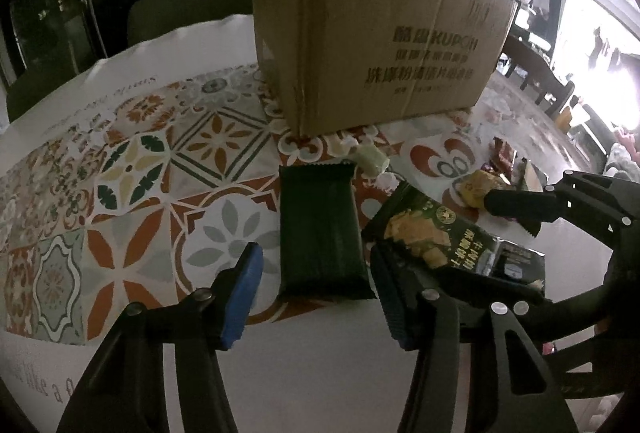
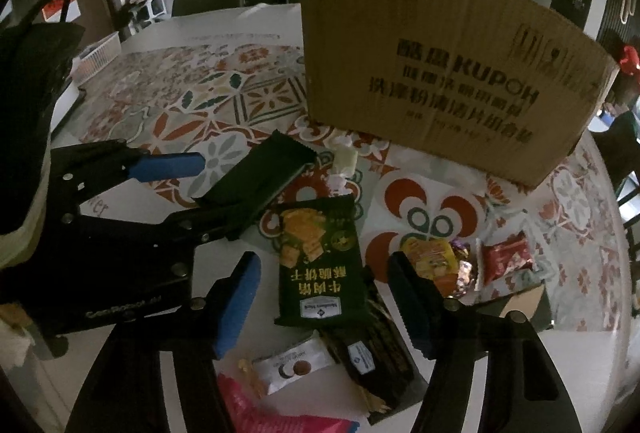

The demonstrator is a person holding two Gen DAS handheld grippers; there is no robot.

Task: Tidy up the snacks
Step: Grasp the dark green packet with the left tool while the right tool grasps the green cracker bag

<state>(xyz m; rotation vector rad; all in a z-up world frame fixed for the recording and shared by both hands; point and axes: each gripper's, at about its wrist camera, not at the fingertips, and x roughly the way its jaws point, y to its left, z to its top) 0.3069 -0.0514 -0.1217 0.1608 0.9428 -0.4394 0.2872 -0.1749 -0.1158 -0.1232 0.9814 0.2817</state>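
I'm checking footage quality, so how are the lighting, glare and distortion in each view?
Left wrist view: dim overall, window blown out at right, cardboard box bowed by fisheye. Right wrist view: dim too, no strong glare, box print slightly blurred, dark corners.

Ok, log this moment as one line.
left tool: open, straddling plain dark green packet | right tool: open over printed biscuit packet | cardboard box: upright behind

The pink packet [image 2: 256, 415] is cut off by the bottom edge.
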